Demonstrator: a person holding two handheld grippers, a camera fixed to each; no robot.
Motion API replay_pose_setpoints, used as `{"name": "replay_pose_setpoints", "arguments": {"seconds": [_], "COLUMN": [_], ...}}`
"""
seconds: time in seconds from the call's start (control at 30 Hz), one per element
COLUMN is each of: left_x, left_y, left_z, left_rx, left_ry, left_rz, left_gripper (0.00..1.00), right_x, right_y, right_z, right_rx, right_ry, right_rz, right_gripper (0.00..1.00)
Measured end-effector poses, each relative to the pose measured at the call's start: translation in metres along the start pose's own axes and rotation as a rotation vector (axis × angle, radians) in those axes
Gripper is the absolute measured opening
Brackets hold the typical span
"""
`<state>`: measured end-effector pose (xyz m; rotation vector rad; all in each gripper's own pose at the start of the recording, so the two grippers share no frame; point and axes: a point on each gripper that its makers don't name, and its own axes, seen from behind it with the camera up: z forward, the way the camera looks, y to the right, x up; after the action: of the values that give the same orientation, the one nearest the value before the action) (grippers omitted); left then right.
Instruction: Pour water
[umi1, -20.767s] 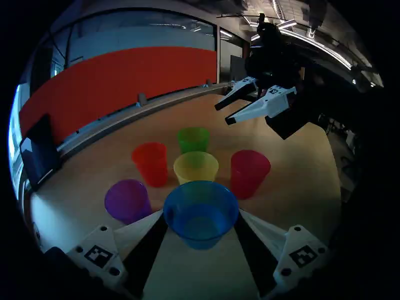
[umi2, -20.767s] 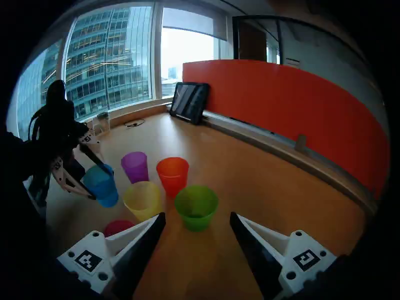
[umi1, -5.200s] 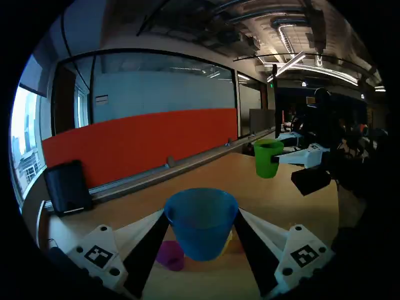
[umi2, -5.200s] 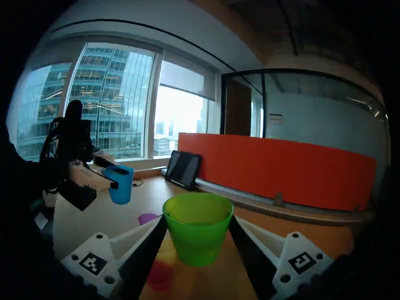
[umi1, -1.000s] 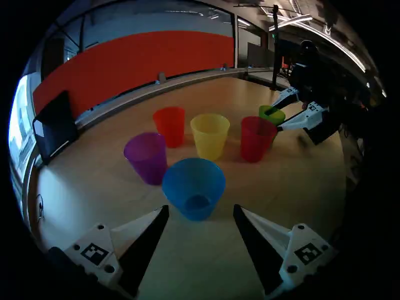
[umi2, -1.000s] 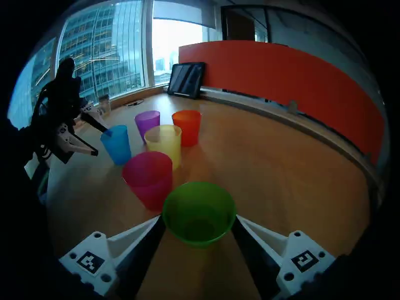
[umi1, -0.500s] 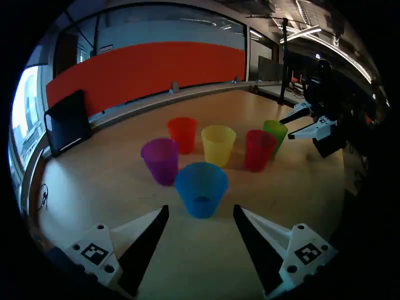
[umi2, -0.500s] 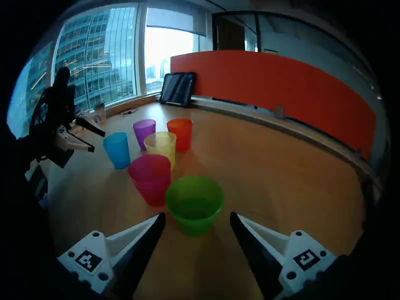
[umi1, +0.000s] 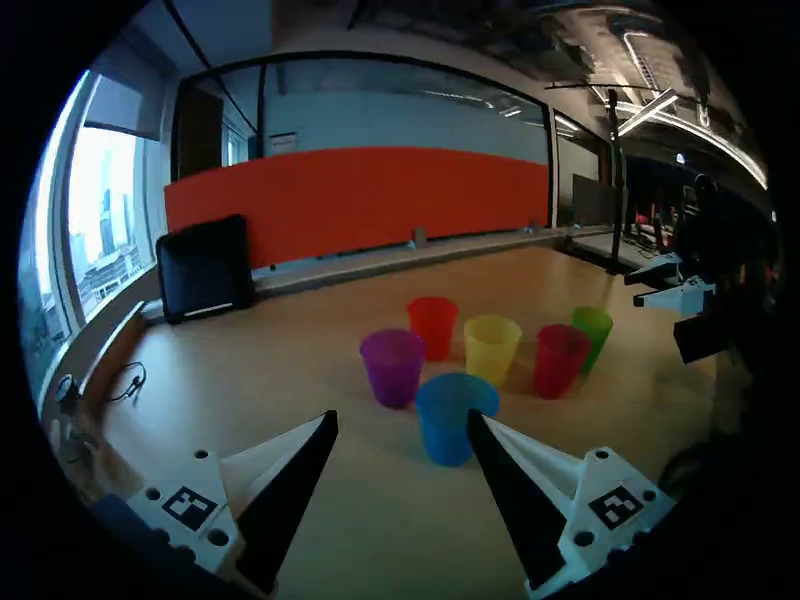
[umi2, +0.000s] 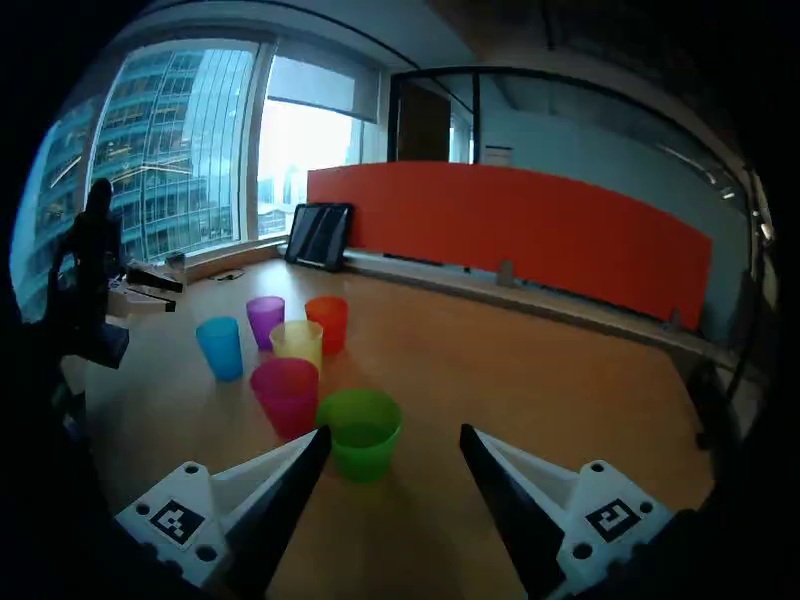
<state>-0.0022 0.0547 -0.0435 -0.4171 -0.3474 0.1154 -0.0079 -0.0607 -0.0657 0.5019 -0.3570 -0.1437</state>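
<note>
In the left gripper view my left gripper (umi1: 400, 418) has its fingers spread wide and holds nothing. Each finger carries a square black-and-white marker (umi1: 195, 508), a coded pattern and not writing. From the left I see a dark tablet (umi1: 205, 267) propped against the orange wall panel (umi1: 360, 200). Then come the cups, upright on the wooden table (umi1: 250, 360): purple cup (umi1: 392, 366), orange cup (umi1: 432, 325), blue cup (umi1: 455, 415), yellow cup (umi1: 492, 347), red cup (umi1: 560, 358), green cup (umi1: 592, 330). The blue cup stands just ahead of my fingers, its right edge behind the right fingertip in this view, and I cannot tell whether they touch. A small sign (umi1: 283, 142) on the glass above the panel is too small to read. Far right, the right gripper (umi1: 670, 290) hangs beyond the green cup, apart from it

In the right gripper view that gripper's fingers also stand wide — nothing between them. The green cup sits on the table just ahead, nearer the left finger, with the red cup just beside it. Water in any cup — I cannot tell
</note>
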Motion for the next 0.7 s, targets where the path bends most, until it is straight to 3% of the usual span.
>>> {"name": "replay_pose_setpoints", "arguments": {"seconds": [0.17,0.3,0.7], "left_x": [0.025,0.036,0.071], "left_y": [-0.013,-0.020,-0.018], "left_z": [-0.008,-0.013,-0.021], "left_rx": [0.090,0.155,0.229], "left_ry": [0.108,0.159,0.314], "left_rz": [0.004,0.015,0.025], "left_gripper": [0.96,0.96,0.96], "right_x": [0.023,0.040,0.086], "right_y": [0.007,0.013,0.039], "right_z": [-0.005,-0.008,-0.016], "right_rx": [-0.056,-0.103,-0.290], "right_ry": [0.082,0.144,0.347], "right_rz": [-0.006,-0.012,0.011], "right_gripper": [1.00,1.00,1.00]}}
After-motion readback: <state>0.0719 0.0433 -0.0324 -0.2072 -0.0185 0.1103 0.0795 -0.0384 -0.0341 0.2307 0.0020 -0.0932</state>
